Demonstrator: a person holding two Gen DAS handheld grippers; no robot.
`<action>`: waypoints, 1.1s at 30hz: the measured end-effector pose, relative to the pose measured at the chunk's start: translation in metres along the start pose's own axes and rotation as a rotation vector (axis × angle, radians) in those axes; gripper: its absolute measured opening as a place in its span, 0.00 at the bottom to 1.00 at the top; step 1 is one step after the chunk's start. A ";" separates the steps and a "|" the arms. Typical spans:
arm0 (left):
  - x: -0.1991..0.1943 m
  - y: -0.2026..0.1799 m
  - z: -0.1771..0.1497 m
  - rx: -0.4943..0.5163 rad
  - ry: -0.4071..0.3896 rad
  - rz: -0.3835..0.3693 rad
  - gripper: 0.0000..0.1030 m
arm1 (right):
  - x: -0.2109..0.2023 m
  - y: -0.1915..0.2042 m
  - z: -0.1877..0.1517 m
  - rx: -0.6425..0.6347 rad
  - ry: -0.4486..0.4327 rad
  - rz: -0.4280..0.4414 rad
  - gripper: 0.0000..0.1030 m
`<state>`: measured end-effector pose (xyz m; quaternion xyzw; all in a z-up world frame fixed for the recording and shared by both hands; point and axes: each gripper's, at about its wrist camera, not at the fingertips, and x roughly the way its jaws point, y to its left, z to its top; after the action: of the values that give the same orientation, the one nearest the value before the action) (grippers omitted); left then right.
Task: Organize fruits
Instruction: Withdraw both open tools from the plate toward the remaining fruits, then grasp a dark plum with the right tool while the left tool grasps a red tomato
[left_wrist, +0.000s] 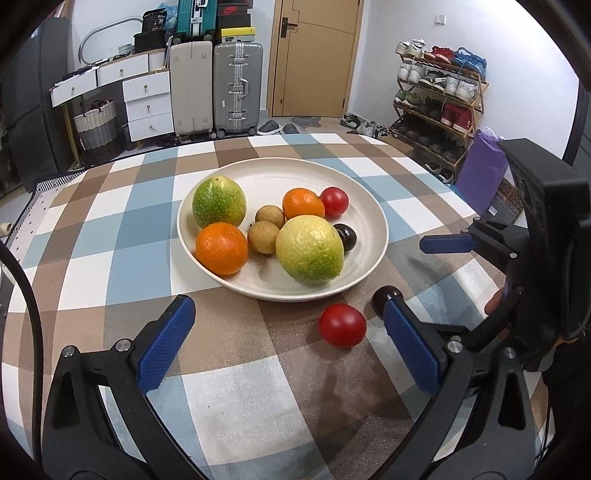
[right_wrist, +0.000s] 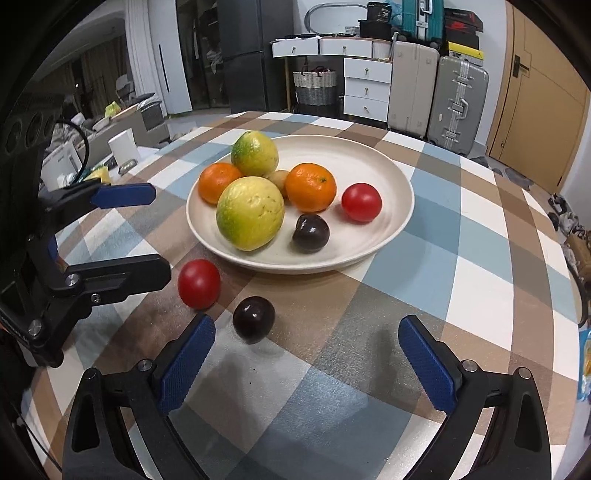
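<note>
On the checked tablecloth (left_wrist: 110, 266) stands a cream plate (left_wrist: 273, 173) which already holds most of the fruits: 2 large green-yellow fruits (left_wrist: 309, 249), 2 oranges (left_wrist: 221, 248), 2 small brown fruits (left_wrist: 263, 237), 1 red tomato (left_wrist: 334, 201) and 1 dark plum (left_wrist: 346, 236). Outside the plate, on the cloth just in front of its near rim, lie 2 more fruits close to each other but not touching: a second red tomato (left_wrist: 342, 325) and a second dark plum (right_wrist: 253, 319). The left gripper (left_wrist: 291, 345) is spread wide and holds nothing; in the left wrist view the loose tomato lies between its blue fingers, nearer to the right one, and that finger partly hides the loose plum. The right gripper (right_wrist: 306, 363) is also spread wide and empty; in the right wrist view the loose plum lies just ahead of its left blue finger (right_wrist: 186, 363). Behind the table, 2 suitcases (left_wrist: 236, 88) stand beside a white drawer cabinet (left_wrist: 147, 105) and a wooden door (left_wrist: 314, 55).
</note>
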<state>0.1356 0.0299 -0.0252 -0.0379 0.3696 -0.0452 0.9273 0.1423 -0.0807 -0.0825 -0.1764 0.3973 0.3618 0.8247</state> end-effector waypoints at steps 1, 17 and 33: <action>0.001 0.001 0.000 -0.001 0.002 0.000 0.99 | 0.001 0.002 0.000 -0.009 0.004 -0.004 0.99; 0.006 0.005 0.000 -0.016 0.017 -0.015 0.99 | 0.006 0.013 0.001 -0.051 0.025 0.040 0.60; 0.009 0.000 -0.002 -0.004 0.032 -0.031 0.99 | 0.002 0.023 0.001 -0.101 0.007 0.042 0.35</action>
<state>0.1405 0.0287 -0.0330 -0.0449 0.3839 -0.0594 0.9204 0.1268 -0.0639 -0.0841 -0.2109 0.3852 0.3980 0.8055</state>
